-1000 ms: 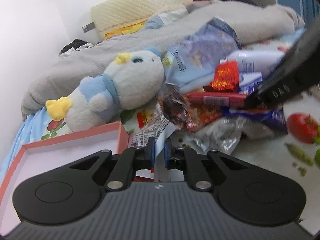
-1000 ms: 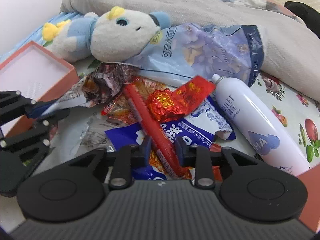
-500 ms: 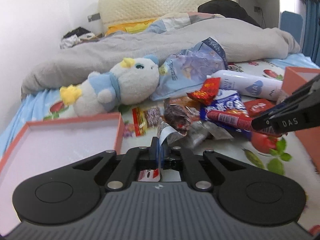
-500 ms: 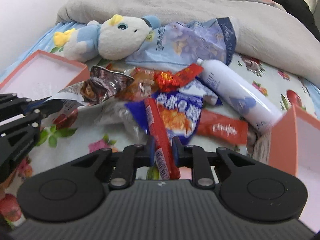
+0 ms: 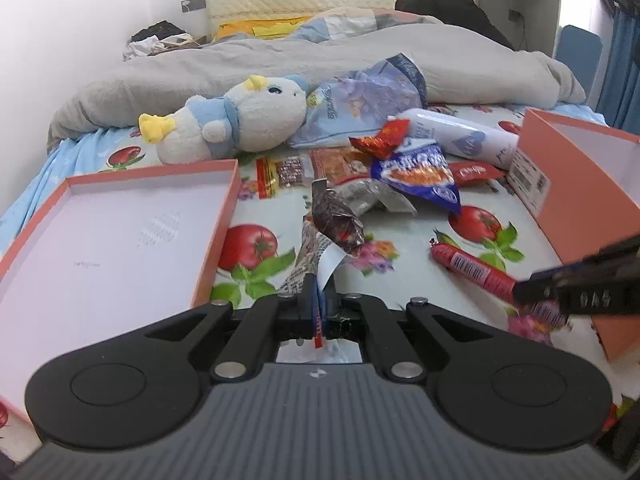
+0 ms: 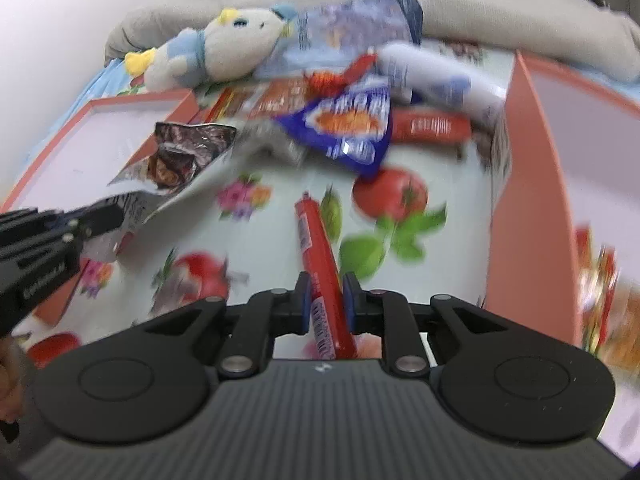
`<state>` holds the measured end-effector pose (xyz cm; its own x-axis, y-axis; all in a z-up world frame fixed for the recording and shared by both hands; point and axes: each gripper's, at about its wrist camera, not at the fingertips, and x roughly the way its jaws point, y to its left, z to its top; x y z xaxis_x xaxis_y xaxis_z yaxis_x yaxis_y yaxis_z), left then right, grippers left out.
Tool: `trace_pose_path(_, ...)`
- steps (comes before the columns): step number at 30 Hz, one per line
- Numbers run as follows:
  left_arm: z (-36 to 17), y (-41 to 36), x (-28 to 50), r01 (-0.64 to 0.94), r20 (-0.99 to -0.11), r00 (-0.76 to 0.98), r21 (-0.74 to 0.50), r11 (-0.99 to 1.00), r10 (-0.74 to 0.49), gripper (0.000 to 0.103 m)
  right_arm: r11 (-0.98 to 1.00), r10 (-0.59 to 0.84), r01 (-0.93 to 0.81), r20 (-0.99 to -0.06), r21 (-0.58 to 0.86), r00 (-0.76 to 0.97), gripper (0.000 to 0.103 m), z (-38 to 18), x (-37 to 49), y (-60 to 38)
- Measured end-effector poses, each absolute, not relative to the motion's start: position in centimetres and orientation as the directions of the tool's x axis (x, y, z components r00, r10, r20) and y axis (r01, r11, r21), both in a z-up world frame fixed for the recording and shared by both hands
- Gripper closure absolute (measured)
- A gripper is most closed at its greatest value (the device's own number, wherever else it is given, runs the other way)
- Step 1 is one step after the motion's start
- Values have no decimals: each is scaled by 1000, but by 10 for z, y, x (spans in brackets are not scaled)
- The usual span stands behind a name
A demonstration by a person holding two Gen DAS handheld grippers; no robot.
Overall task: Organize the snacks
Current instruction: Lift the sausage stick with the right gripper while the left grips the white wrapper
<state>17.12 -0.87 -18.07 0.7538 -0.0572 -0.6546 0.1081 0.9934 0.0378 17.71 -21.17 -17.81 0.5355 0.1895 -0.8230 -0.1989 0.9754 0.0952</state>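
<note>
My left gripper (image 5: pixel 319 300) is shut on the edge of a crinkled silver and dark brown snack packet (image 5: pixel 334 226), which hangs above the fruit-print sheet beside the left pink box (image 5: pixel 120 236). In the right wrist view the same snack packet (image 6: pixel 180 156) sticks out of the left gripper (image 6: pixel 116 216). My right gripper (image 6: pixel 324 292) is shut on a long red sausage stick (image 6: pixel 316 240), held above the sheet near the right pink box (image 6: pixel 532 184). The left wrist view shows that sausage stick (image 5: pixel 472 270) in the right gripper (image 5: pixel 520 292) at the right edge.
Several snacks lie piled further up the bed: a blue packet (image 5: pixel 420 172), red wrappers (image 5: pixel 380 140), a pale blue bag (image 5: pixel 360 108) and a white spray bottle (image 5: pixel 452 136). A plush duck (image 5: pixel 232 124) lies to the left. A grey blanket (image 5: pixel 280 60) covers the far bed.
Both grippers have pulled back from the snack pile, each carrying its item. The silver packet now hangs by the left box and the sausage stick by the right box.
</note>
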Motion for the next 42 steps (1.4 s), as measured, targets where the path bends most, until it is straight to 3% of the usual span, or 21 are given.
trace_pose_path(14,-191,-28,111,169,-711,696,23,985,-103,100,979,202,-120,-813,162,546,84,-190,96,-224)
trace_pose_path(17,-194,-29,104,198,-730,665,-28,980,-155,99,977,214,-115,-808,181,549,82,-189,90,-229)
trace_pose_path(19,-195,-29,100,218,-739,649,-51,975,-183,89,974,225,-118,-802,192,554,82,-187,90,-232)
trace_pose_path(21,-194,-29,97,244,-748,628,-70,967,-212,66,975,220,-127,-791,180,571,67,-184,90,-233)
trace_pose_path(22,-194,-30,97,246,-751,623,-79,966,-220,40,976,217,-130,-785,174,581,51,-183,90,-234)
trace_pose_path(23,-193,-28,94,239,-741,634,-87,967,-223,30,975,222,-141,-780,172,585,45,-182,90,-234)
trace_pose_path(29,-187,-25,92,260,-700,670,-91,961,-247,27,963,261,-215,-765,164,588,47,-182,94,-234)
trace_pose_path(34,-184,-34,104,342,-693,681,18,940,-234,23,964,246,-233,-773,131,584,49,-193,105,-229)
trace_pose_path(38,-186,-50,114,431,-688,686,122,894,-237,22,969,222,-220,-785,112,578,59,-205,114,-228)
trace_pose_path(42,-200,-67,124,503,-707,675,231,833,-211,22,963,223,-254,-789,88,573,62,-211,131,-217)
